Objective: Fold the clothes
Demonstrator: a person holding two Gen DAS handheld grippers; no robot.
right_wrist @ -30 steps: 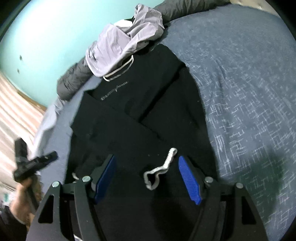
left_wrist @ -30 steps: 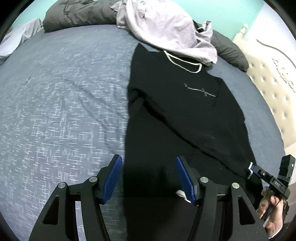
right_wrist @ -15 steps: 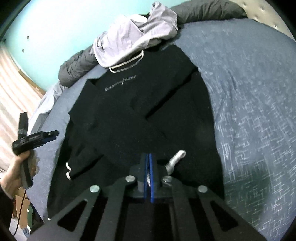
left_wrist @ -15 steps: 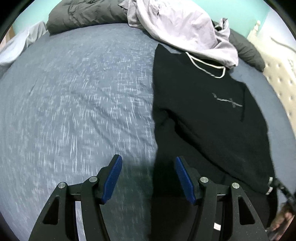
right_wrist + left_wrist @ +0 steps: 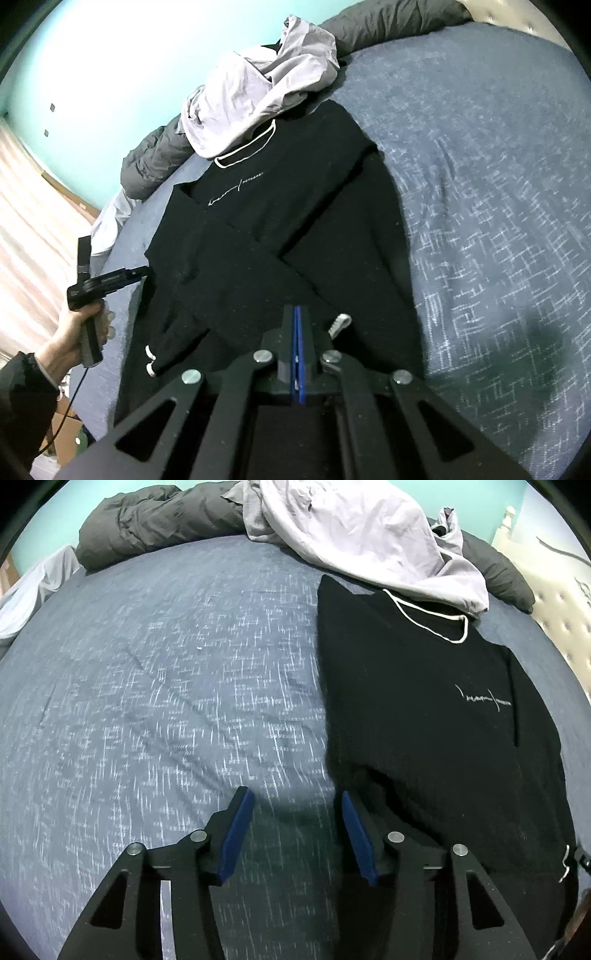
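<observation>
the bed [image 5: 155,686], in blue-grey flecked sheet, carries the black sweater [image 5: 424,716] laid flat at about 2 o'clock in the left view, sleeves crossed over its body, collar under a pale garment [image 5: 362,535] at 12. the bottom fold looks to be the step in hand. the right tool [image 5: 297,332] is pinched tight at the hem [image 5: 258,332], though black on black hides just what it nips. the left tool [image 5: 293,830] stands half wide and closing over bare sheet, right pad at the sweater's edge; next it needs that corner between its pads. its hand [image 5: 79,332] shows at 9.
</observation>
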